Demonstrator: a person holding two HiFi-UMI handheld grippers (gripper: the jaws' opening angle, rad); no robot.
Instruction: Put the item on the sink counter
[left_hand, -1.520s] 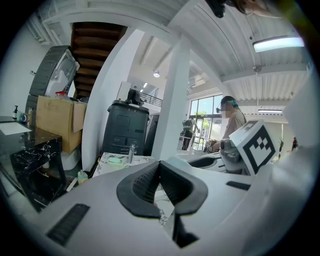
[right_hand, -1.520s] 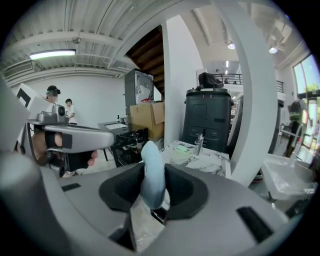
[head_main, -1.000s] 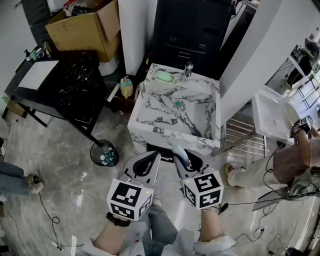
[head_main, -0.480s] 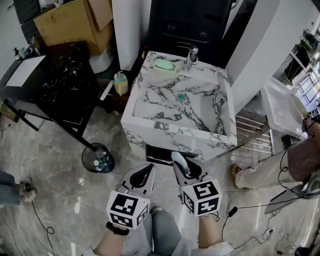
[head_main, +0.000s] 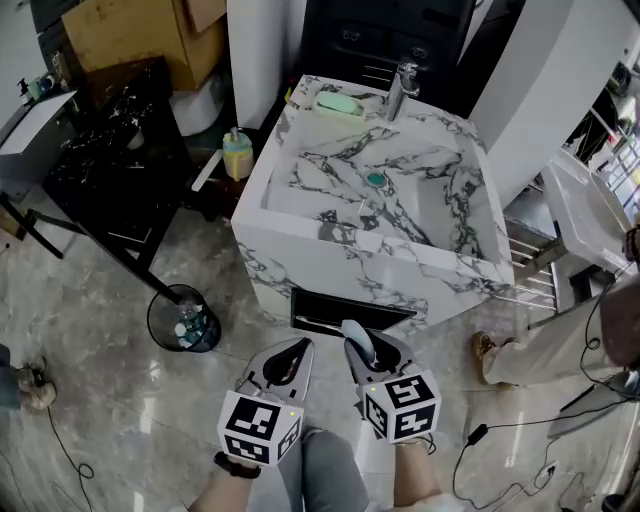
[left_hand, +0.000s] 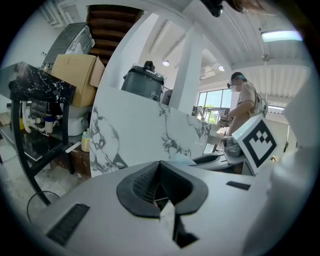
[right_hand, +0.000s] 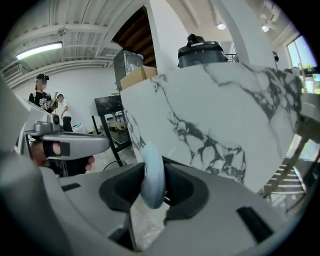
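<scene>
The right gripper (head_main: 368, 347) pinches a smooth, pale-blue oval item (right_hand: 152, 175) edge-on between its pads, low in front of the marble sink counter (head_main: 345, 255), while the left gripper (left_hand: 160, 189) is closed and empty; the item looks light, rigid and likely slippery, best gripped across its flat faces.

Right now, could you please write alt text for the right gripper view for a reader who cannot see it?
The right gripper is shut on a pale blue, rounded item held on edge. Just beyond stands the white marble-veined sink unit, with a black table farther left.
</scene>
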